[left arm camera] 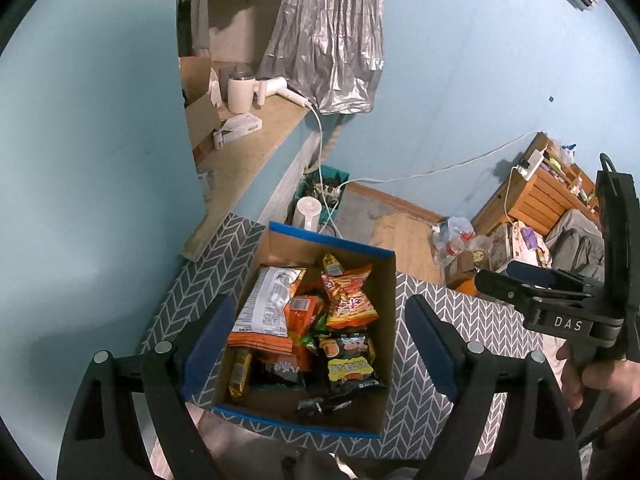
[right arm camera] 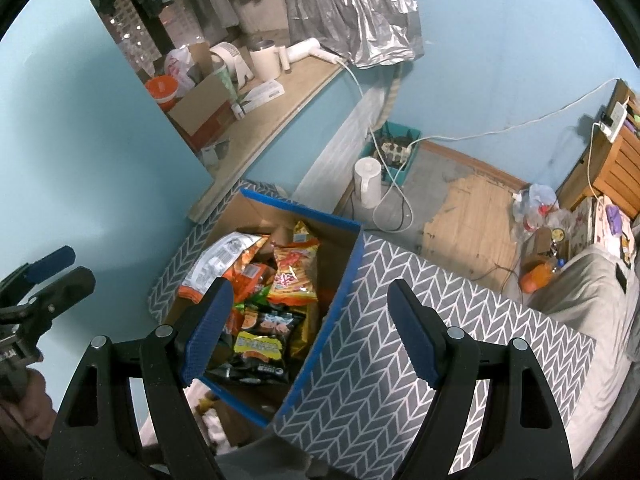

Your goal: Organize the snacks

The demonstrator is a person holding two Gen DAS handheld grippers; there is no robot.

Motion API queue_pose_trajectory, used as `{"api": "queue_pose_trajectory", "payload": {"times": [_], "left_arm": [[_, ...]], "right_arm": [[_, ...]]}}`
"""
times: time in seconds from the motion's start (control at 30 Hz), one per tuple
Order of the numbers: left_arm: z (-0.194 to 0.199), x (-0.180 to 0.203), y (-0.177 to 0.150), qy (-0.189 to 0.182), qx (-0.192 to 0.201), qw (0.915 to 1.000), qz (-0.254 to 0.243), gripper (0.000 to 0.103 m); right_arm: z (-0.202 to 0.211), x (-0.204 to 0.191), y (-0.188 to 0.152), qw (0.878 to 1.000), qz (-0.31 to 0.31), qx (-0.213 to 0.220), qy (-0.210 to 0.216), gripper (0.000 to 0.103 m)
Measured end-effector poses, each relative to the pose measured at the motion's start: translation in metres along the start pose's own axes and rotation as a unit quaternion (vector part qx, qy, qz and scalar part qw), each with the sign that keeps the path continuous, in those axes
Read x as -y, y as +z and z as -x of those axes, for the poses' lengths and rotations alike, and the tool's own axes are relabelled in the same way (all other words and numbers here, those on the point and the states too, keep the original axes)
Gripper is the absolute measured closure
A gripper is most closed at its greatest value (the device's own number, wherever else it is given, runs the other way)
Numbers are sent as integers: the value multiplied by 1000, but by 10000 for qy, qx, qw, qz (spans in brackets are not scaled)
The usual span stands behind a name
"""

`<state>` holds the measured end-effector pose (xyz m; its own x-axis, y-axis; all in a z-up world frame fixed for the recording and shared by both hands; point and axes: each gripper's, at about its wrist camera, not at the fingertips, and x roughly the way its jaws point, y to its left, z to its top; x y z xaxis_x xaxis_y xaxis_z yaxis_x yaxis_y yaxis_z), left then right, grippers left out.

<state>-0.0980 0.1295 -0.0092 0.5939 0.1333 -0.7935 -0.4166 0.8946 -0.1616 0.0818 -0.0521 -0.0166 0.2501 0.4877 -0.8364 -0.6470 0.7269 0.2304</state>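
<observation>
While both grippers hang above it, the box (left arm camera: 384, 280) sits on the patterned table (left arm camera: 440, 360), snack packets (left arm camera: 348, 304) heaped inside. Left gripper (left arm camera: 320, 344): jaws spread wide, empty. Right gripper (right arm camera: 310, 328): likewise spread, empty. The packets are probably light, crinkly and crushable; a sealed top edge suits pinching. One box; roughly eight packets show, others hidden beneath.
</observation>
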Motion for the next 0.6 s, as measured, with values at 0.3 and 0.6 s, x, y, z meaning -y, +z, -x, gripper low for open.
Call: {"api": "queue_pose_trajectory", "payload": {"times": [0.3, 0.6], "left_arm": [[-2, 3, 2, -29, -73, 10000, 5, 15], [-1, 4, 3, -45, -82, 10000, 28, 15]], "right_arm": [[1, 1, 0, 10000, -2, 3, -1, 23], [1, 1, 0, 10000, -25, 4, 5, 23]]}}
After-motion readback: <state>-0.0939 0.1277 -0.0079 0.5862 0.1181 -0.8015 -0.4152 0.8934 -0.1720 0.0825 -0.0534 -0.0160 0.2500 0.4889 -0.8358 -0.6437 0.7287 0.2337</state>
